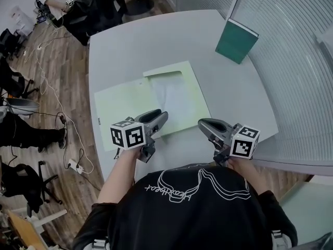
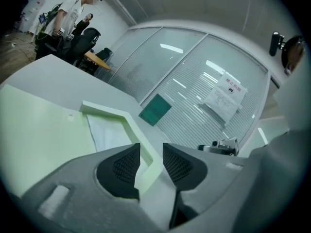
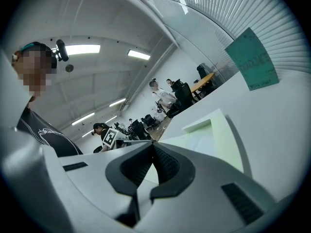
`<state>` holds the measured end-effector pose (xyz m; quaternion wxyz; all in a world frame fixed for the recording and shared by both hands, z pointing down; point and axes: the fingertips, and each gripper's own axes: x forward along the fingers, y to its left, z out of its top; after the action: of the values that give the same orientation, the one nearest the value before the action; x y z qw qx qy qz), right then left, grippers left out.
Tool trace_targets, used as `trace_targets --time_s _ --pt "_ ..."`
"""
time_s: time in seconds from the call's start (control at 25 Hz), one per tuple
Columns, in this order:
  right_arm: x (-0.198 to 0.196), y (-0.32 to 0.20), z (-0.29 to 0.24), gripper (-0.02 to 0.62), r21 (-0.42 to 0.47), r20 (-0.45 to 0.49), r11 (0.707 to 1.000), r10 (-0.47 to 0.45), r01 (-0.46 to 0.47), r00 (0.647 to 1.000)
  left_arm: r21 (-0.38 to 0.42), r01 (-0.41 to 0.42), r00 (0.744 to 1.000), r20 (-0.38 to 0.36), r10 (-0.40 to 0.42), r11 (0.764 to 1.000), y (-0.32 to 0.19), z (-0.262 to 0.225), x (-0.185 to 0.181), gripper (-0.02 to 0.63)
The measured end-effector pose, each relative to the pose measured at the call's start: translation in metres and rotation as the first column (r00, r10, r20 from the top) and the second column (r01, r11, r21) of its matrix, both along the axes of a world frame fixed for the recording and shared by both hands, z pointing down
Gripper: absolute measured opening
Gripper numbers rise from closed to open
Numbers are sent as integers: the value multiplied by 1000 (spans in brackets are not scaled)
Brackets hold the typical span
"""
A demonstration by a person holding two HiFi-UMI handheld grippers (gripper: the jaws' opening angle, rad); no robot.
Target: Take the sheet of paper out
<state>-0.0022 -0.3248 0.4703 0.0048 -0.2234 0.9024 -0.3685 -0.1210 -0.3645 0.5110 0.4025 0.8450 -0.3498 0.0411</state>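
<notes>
Approach step: left claw [image 2: 151, 161] released, jaws apart over the open folder's [image 1: 117, 111] near edge, sheet of paper [image 1: 170, 95] tucked in its pocket just ahead; right claw [image 3: 152, 152] clenched on nothing, alongside; next move likely needs a pinch on the sheet's edge.

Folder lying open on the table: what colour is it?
The folder is pale green. It shows best in the head view.

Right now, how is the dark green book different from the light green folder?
The book is dark green; the folder is pale green. The book stands up by the glass wall; the folder lies flat and open, with a white sheet in it. Both rest on the grey table.
</notes>
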Motion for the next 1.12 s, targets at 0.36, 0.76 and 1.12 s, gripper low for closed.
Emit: trace_targets --time_s 0.36,0.76,1.12 --pt "15 -2 23 9 -67 -3 997 46 -47 999 -148 71 996 59 -63 986 -32 61 -18 133" --pt "15 15 40 9 -120 -17 990 77 -78 997 -271 104 991 115 -76 957 -35 123 -35 146" --pt "11 11 59 9 -155 -8 985 72 -72 997 -313 116 989 124 -81 943 -40 145 -33 146"
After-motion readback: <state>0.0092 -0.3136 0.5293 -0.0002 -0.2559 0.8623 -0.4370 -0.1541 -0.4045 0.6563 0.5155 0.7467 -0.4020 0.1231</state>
